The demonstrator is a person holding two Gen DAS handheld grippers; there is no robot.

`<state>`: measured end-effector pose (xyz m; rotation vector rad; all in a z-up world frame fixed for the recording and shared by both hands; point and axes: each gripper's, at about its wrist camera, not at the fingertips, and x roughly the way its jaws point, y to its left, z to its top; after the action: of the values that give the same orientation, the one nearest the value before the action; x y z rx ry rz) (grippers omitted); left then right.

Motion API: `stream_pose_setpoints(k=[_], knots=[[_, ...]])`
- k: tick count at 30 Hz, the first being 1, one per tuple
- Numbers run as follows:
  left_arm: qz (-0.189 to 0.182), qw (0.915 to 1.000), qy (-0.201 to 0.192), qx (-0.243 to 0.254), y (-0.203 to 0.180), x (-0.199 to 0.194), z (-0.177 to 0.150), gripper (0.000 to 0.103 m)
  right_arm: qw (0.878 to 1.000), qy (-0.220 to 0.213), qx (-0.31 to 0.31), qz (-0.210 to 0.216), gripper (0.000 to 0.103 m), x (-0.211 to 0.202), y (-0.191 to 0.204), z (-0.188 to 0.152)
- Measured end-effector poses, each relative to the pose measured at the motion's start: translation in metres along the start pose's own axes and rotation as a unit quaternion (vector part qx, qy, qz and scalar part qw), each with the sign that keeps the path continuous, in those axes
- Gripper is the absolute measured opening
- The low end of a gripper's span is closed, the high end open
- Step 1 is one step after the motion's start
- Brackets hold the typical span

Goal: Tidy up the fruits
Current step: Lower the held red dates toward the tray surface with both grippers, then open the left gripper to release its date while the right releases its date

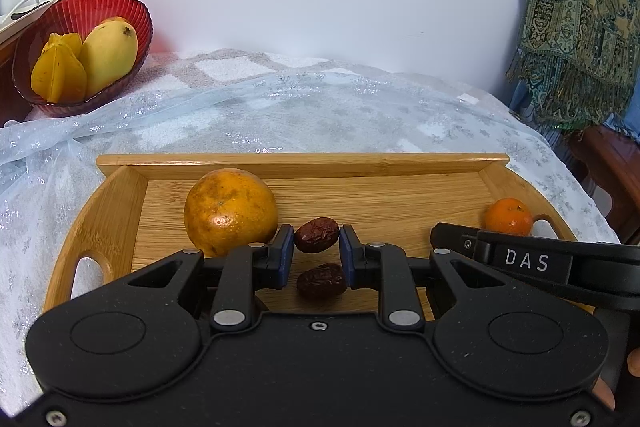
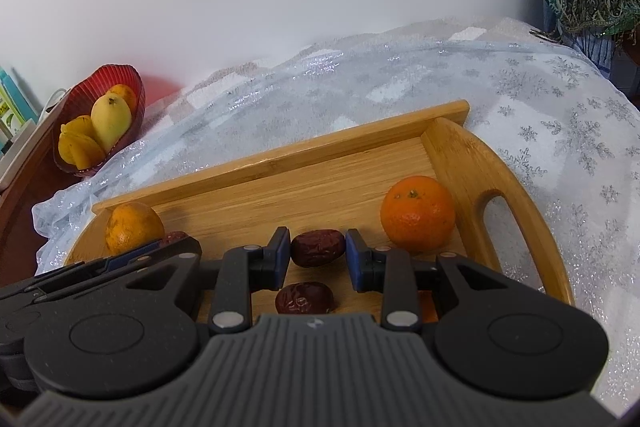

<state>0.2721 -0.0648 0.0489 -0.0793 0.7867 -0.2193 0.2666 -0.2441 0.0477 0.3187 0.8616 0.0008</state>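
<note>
A wooden tray (image 1: 280,165) (image 2: 304,155) lies on the table. In the left wrist view my left gripper (image 1: 316,237) is shut on a red date (image 1: 316,235), above another date (image 1: 321,280) lying on the tray. A big orange (image 1: 230,211) (image 2: 134,227) sits at the tray's left, a small tangerine (image 1: 509,215) (image 2: 418,213) at its right. In the right wrist view my right gripper (image 2: 317,249) is shut on a red date (image 2: 318,247), with another date (image 2: 304,298) below it on the tray.
A red glass bowl (image 1: 132,11) (image 2: 134,79) with a mango (image 1: 110,55) (image 2: 110,121) and starfruit (image 1: 58,73) stands at the far left. The table wears a snowflake cloth (image 1: 320,115). A patterned scarf (image 1: 580,15) hangs at the right. White wall behind.
</note>
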Motion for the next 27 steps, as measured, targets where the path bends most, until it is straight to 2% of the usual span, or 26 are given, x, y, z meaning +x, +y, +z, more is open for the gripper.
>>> stream_pose_setpoints(k=[12, 17, 27], knots=[[0.000, 1.0000, 0.000, 0.001, -0.0005, 0.0005, -0.0001, 0.027, 1.000, 0.000, -0.001, 0.000, 0.037, 0.0003, 0.0001, -0.0004], [-0.003, 1.0000, 0.000, 0.001, -0.0009, 0.0001, 0.0001, 0.032, 1.000, -0.003, 0.000, 0.002, 0.041, -0.0005, 0.0000, -0.0011], [-0.005, 0.9998, -0.003, 0.017, -0.0058, -0.0050, -0.0026, 0.039, 1.000, -0.015, -0.002, 0.002, 0.043, -0.0048, -0.0007, -0.0017]])
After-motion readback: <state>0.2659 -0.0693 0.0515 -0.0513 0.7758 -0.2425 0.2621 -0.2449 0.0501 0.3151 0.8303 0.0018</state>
